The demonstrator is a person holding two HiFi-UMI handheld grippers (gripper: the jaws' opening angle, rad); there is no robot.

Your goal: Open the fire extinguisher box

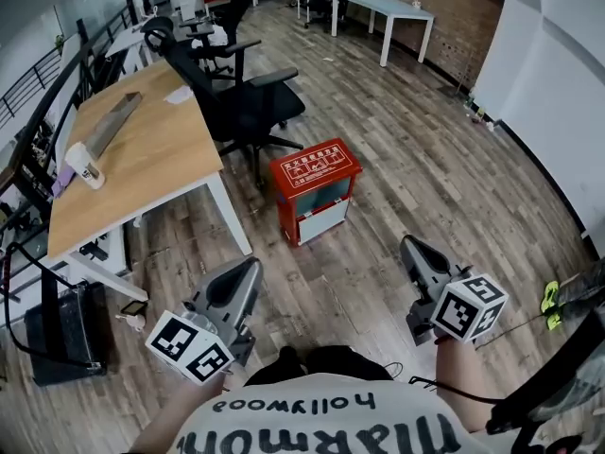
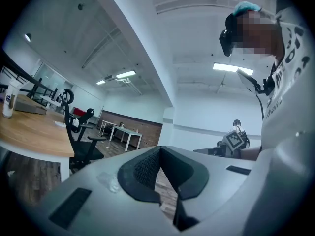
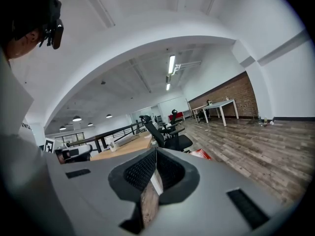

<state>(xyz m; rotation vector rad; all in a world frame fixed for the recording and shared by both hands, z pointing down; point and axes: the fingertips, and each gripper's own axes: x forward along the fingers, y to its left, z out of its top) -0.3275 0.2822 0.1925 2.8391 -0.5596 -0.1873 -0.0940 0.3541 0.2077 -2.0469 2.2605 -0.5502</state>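
The red fire extinguisher box stands on the wood floor beside the desk leg, its glass front shut and its lid printed in white. A red corner of the box peeks over the right gripper's body in the right gripper view. My left gripper hovers low at the near left, well short of the box, jaws shut and empty; in its own view the left gripper points up over the room. My right gripper is at the near right, also shut on nothing, and the right gripper aims toward the desks.
A wooden desk stands left of the box, with a black office chair just behind it. A black case sits on the floor at the far left. White tables line the brick wall at the back.
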